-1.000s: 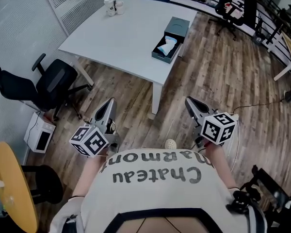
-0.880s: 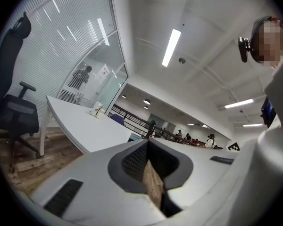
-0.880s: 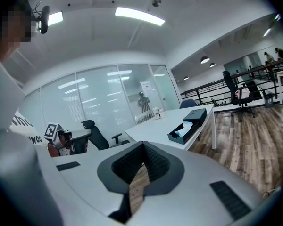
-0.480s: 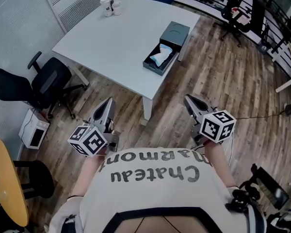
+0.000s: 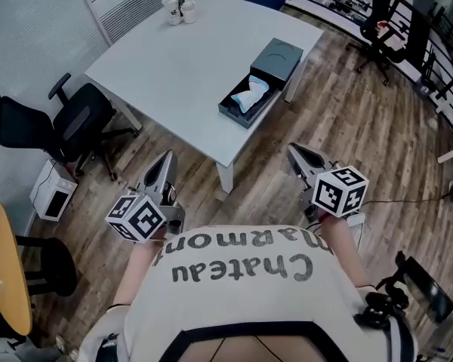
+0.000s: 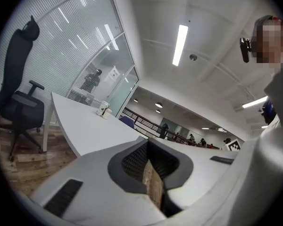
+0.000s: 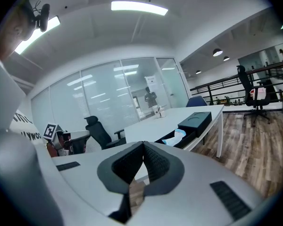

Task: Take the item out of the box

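Table (image 5: 183, 59) lies closer than a second ago, with the box (image 5: 234, 114) at its right edge and the pale item (image 5: 251, 95) inside. Left gripper (image 5: 167, 159) and right gripper (image 5: 294, 151), both closed and empty, point toward the table, short of it.

So the white tabletop (image 5: 174, 66) is mostly bare, a big pale slab on white legs standing on a wood plank floor (image 5: 347, 134). Only two spots on it have anything. Along its right edge, close to the near corner, there's a dark open box (image 5: 231, 115) lying flat. A matching dark lid piece (image 5: 281, 56) sits right at its far end, touching it, and I honestly can't tell if they're joined. Way over at the far left corner, well apart from the box, a couple of white cups (image 5: 174, 8) stand upright, huddled together.
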The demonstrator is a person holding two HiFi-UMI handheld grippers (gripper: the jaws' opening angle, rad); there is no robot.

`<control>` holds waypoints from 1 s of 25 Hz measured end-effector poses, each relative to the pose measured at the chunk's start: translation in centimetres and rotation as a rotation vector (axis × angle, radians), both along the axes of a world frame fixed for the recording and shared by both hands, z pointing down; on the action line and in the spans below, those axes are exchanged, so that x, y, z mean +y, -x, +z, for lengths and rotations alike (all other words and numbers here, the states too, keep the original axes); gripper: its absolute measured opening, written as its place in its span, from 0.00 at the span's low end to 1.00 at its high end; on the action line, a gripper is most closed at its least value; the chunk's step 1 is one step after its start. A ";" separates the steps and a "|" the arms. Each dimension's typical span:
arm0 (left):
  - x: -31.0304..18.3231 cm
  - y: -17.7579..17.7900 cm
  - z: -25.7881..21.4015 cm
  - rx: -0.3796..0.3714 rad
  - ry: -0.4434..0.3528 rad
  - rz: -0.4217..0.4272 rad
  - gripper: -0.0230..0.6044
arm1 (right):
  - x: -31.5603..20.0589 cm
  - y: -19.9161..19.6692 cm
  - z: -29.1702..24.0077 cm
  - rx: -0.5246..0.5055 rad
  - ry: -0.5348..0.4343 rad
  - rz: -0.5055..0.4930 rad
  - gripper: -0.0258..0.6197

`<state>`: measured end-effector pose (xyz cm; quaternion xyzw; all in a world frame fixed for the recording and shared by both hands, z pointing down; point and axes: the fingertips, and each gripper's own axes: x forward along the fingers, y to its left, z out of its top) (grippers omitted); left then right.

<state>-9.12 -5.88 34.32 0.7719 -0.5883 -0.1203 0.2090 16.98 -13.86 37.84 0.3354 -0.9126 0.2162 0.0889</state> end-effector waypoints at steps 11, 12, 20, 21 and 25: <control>-0.2 -0.1 1.1 -0.018 0.052 -0.065 0.03 | -2.7 0.3 1.6 -0.019 0.033 -0.048 0.04; -0.1 0.2 1.1 -0.021 0.060 -0.074 0.03 | -3.0 0.5 1.8 -0.021 0.039 -0.050 0.04; -0.8 3.0 1.5 -0.031 0.087 -0.111 0.03 | -4.9 2.8 3.5 -0.033 0.073 -0.055 0.04; -1.2 3.4 1.7 -0.024 0.092 -0.105 0.03 | -5.2 3.1 3.7 -0.031 0.078 -0.050 0.04; -4.0 5.4 2.3 0.009 0.093 -0.071 0.03 | -6.9 4.2 4.5 -0.018 0.092 -0.015 0.04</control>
